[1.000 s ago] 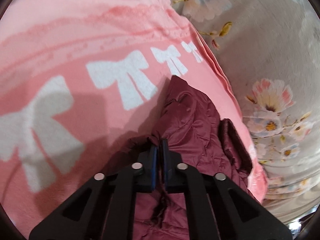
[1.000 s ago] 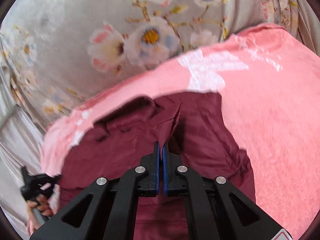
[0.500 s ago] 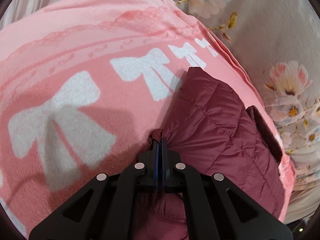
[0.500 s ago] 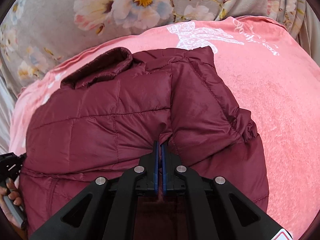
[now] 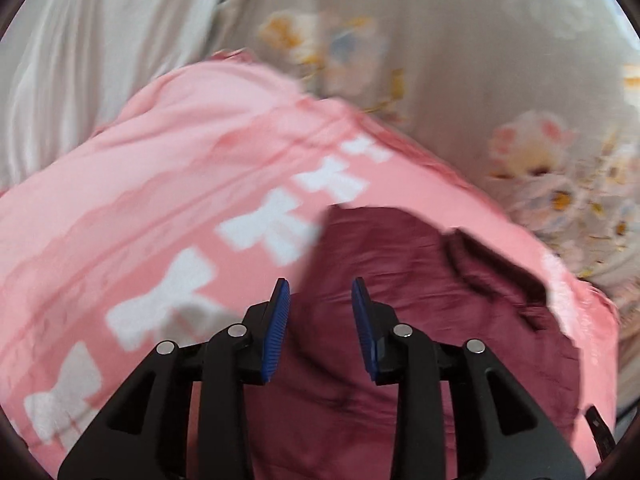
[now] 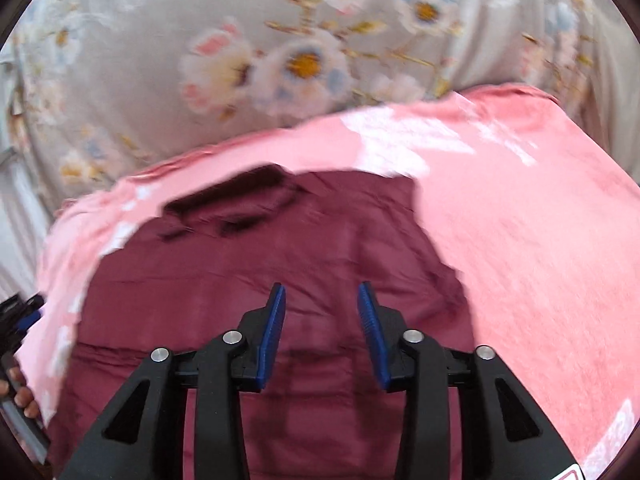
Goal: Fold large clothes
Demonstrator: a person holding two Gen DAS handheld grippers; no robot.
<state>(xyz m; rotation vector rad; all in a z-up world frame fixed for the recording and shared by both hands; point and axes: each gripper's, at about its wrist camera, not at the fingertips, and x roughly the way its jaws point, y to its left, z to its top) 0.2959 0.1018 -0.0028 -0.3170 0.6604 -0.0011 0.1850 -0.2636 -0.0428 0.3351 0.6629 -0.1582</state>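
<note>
Both my left tool (image 5: 321,312) and right tool (image 6: 321,316) are opening, nothing pinched; I should lift clear without snagging the maroon jacket (image 6: 280,264).

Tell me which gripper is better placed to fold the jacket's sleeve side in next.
Probably the right gripper: its opening, empty jaws hang over the jacket near that side edge, while the left gripper sits at the opposite edge.

Bare pink blanket (image 6: 540,240) flanks the maroon jacket (image 6: 280,280) (blurred), seemingly unobstructed.
</note>
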